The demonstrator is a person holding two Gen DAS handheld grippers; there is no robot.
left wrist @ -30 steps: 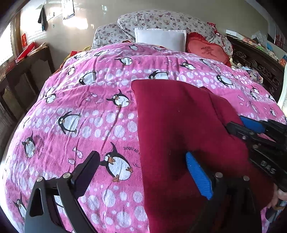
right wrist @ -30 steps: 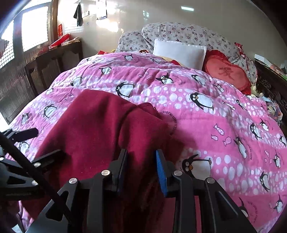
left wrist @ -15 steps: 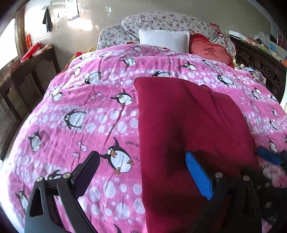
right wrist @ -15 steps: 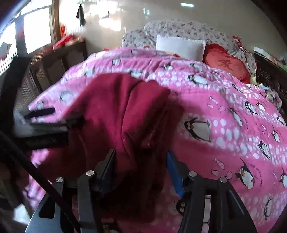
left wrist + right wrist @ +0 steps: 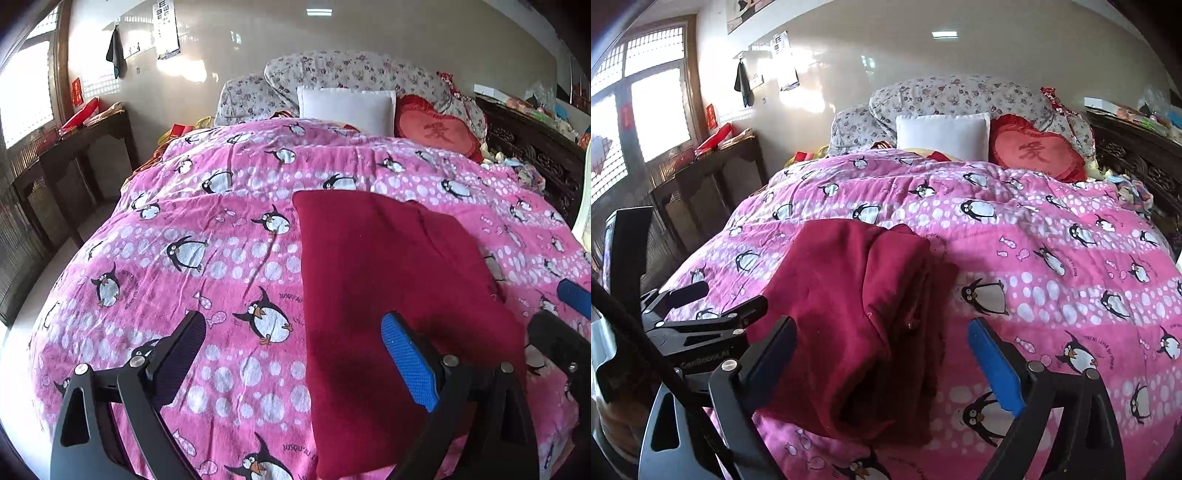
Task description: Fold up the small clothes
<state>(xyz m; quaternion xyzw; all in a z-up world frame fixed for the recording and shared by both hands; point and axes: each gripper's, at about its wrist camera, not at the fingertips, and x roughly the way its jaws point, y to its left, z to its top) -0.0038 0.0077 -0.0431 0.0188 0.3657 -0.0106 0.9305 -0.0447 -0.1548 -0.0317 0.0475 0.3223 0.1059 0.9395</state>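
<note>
A dark red garment (image 5: 391,288) lies folded in a long strip on the pink penguin bedspread (image 5: 207,236). It also shows in the right wrist view (image 5: 857,310), its right edge doubled over. My left gripper (image 5: 291,350) is open and empty, above the garment's near left edge. My right gripper (image 5: 882,354) is open and empty, its jaws standing either side of the garment's near end. The left gripper shows at the left of the right wrist view (image 5: 713,299). The right gripper's fingertips (image 5: 572,291) show at the right edge of the left wrist view.
Pillows stand at the bed's head: a white one (image 5: 345,107), a red heart cushion (image 5: 439,134), floral ones (image 5: 332,72). A dark wooden side table (image 5: 74,147) runs along the left wall. A carved dark headboard with clutter (image 5: 535,147) is at the right.
My right gripper has opened and let go of the garment, which now lies flat. Both grippers have drawn back toward the near end of the bed.
</note>
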